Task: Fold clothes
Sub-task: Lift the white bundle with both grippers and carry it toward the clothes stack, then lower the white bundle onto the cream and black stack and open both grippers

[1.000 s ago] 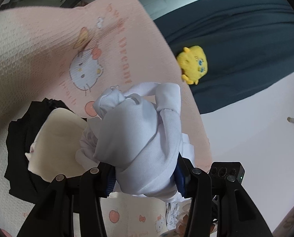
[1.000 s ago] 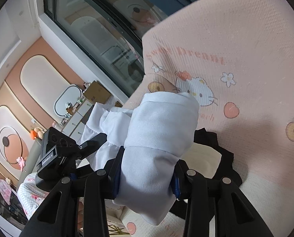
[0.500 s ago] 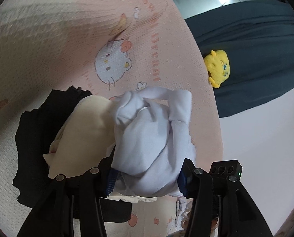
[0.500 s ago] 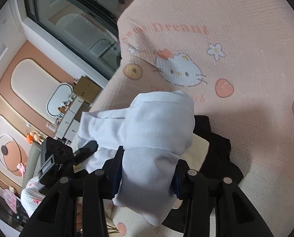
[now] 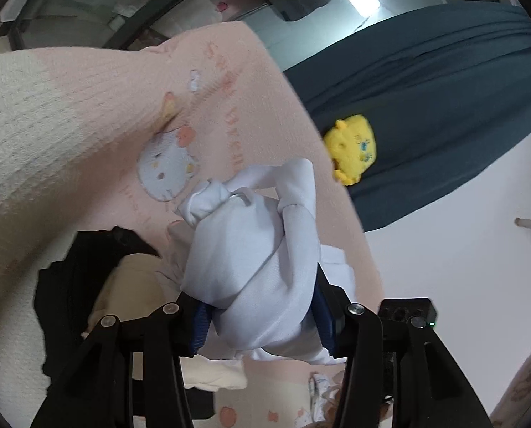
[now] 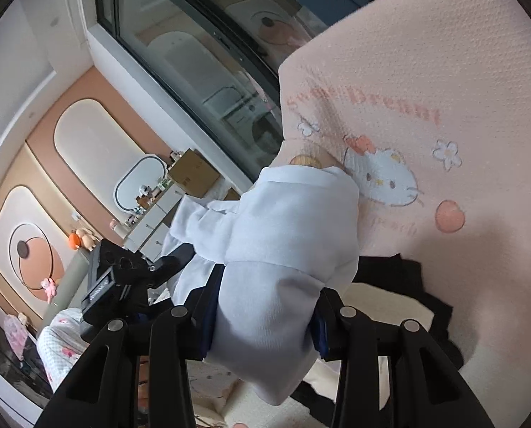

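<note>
Compared with half a second back, both views have swung: the cat print on the pink blanket (image 5: 87,114) sits further left and lower in the left wrist view, and the yellow plush toy (image 5: 352,149) has slid left toward the centre right of the frame, while in the right wrist view the window and peach wall panels fill more of the left side again. Grip looks the same though. So the left gripper (image 5: 262,321) is roughly half open and clamped on the bunched white garment (image 5: 258,260), blue pads pressed into the fabric on both sides, bundle filling the lower middle of the frame. Same deal for the right gripper (image 6: 262,324): about halfway closed, pads squeezing the folded end of the same white garment (image 6: 287,242), which hangs out below the jaws a bit. You can spot the left gripper's black body at lower left in the right wrist view. Under the white bundle there's a cream garment (image 5: 130,285) lying on top of a black garment (image 5: 69,285), both flat on the blanket, lower left in the left view. A dark teal curtain (image 5: 426,107) hangs behind the plush at upper right.
</note>
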Tool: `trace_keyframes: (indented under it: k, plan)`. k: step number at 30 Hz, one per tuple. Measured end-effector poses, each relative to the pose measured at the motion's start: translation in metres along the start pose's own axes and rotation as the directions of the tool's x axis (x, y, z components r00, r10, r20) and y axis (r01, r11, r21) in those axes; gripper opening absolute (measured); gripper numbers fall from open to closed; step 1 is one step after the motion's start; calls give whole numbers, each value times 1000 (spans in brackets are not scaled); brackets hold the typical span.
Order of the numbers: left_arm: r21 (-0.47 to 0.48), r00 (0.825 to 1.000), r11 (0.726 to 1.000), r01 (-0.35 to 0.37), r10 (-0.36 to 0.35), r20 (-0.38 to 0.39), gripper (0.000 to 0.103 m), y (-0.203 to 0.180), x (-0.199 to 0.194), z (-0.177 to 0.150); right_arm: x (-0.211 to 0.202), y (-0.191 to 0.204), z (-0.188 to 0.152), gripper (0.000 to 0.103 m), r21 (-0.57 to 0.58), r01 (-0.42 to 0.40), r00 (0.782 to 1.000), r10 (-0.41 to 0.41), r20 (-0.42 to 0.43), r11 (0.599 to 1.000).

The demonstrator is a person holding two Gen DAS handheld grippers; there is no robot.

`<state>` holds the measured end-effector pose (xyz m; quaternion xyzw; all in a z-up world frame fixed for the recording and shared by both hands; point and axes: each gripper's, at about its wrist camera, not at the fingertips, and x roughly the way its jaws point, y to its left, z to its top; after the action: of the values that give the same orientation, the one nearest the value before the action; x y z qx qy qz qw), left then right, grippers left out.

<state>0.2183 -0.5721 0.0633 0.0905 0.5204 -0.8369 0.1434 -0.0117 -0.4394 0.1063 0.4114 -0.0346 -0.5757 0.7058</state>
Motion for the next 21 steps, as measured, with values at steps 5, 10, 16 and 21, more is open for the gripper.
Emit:
trace_keyframes:
  k: [5,10,16,21]
  plan:
    - [-2,994,997,-82,82,-77,48,34,18,-17,19,-8,-19,41,-56,150,986,-154,-67,987]
    - [-44,996,999,-7,3,-89,56,64,30,-34,29,-52,-35,41,42,173,979,-168,-118,984]
    - [91,985,982,-167,170,-31,65,35,17,-35,31,-59,-41,43,70,154,980,-143,-140,986]
    - [211,963,939,-271,268,41,73,-8,0,-16,23,-43,-32,67,6,169,978,-167,-128,986]
